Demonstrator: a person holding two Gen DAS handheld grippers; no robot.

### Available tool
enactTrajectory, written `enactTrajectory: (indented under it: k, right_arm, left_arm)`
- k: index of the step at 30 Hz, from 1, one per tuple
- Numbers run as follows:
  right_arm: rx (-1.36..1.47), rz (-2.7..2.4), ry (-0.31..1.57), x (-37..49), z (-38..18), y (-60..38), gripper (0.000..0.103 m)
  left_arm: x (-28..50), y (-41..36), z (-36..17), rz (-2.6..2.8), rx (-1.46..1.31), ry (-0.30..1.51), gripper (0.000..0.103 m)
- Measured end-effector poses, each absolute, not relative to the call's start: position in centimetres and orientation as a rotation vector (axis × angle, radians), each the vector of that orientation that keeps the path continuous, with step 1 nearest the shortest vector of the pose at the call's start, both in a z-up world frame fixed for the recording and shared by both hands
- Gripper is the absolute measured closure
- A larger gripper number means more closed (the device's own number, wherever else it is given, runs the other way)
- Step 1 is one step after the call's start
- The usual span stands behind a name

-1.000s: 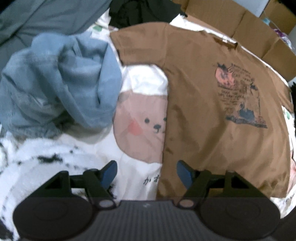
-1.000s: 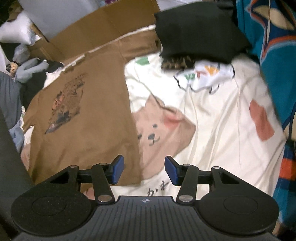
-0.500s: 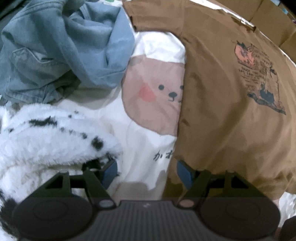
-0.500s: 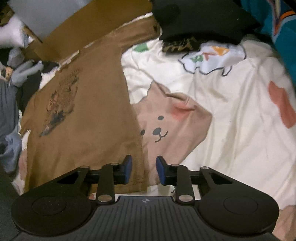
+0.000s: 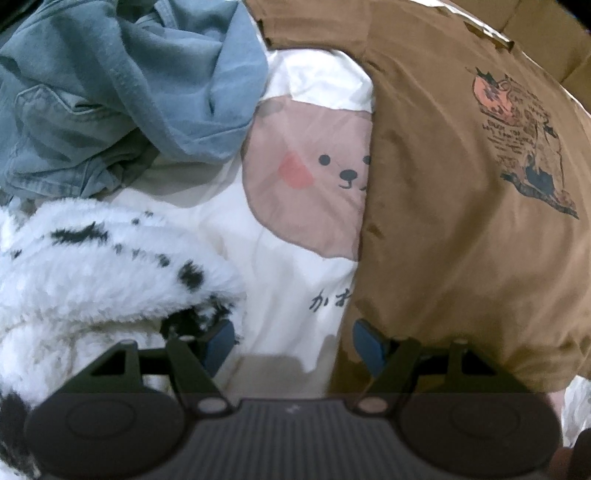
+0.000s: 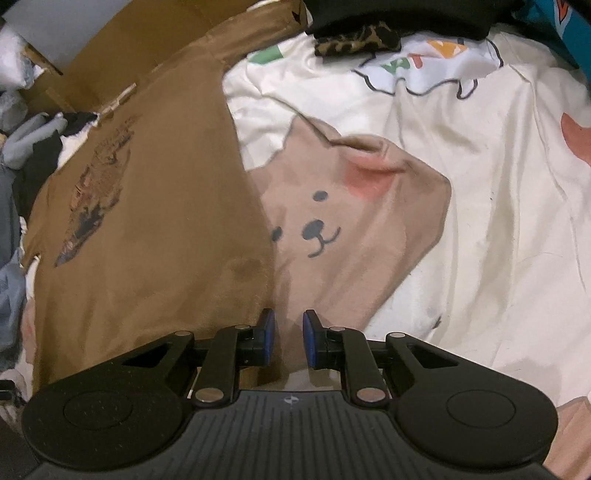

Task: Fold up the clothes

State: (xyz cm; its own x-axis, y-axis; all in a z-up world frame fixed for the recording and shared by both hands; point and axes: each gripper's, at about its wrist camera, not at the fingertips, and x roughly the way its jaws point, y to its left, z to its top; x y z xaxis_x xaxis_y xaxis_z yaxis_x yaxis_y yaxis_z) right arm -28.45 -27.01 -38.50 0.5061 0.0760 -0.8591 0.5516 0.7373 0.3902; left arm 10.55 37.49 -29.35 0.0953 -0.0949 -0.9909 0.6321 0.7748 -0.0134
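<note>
Brown t-shirt [image 5: 461, 221] lies spread flat on the bed sheet [image 5: 295, 280], printed side up, graphic [image 5: 524, 147] on the chest. In the left wrist view it fills the right half; in the right wrist view the same t-shirt [image 6: 155, 240] fills the left half, its side edge running down toward the gripper.

Right gripper [image 6: 289, 341] sits low over the near corner of the shirt, right at the side edge. Its jaws have just been closing and now stand narrow, a small gap left. Left blue pad [image 6: 269, 339] is over brown cloth, the other over the sheet; shirt edge runs between them, not visibly pinched.

Left gripper [image 5: 291, 345] is wide apart, nothing clamped. Its right pad [image 5: 365, 345] is at the brown shirt's near hem corner, the left pad [image 5: 219, 343] against a white fluffy garment with black spots [image 5: 96, 280]. Bare sheet shows in the gap.

Sheet is cream with a bear face print [image 6: 332, 229] just beside the shirt edge. Blue denim clothes [image 5: 122, 96] are heaped at far left in the left wrist view. In the right wrist view, a black garment [image 6: 399, 14] and a leopard-print piece [image 6: 358, 38] lie at the far end of the bed, cardboard [image 6: 122, 48] beyond the shirt's far side, teal fabric [image 6: 565, 33] at far right.
</note>
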Motion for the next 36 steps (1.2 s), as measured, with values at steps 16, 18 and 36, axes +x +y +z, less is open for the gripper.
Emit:
enactTrajectory:
  k: [16,18,36]
  right_arm:
    - [0.741,-0.263,1.019,-28.1,-37.7,-25.3,0.081]
    - [0.742,-0.263,1.029,-28.1,-38.0,-25.1,0.081]
    - [0.787,-0.256,1.063,-27.0,-38.9,-23.9,0.082]
  left_arm:
    - [10.6,37.7,-29.5,-0.577,0.483,1.379,0.029]
    - [10.7,37.7,-29.5,-0.575,0.484,1.380,0.029]
    - [11.0,37.7,-29.5,-0.594,0.489,1.378,0.029]
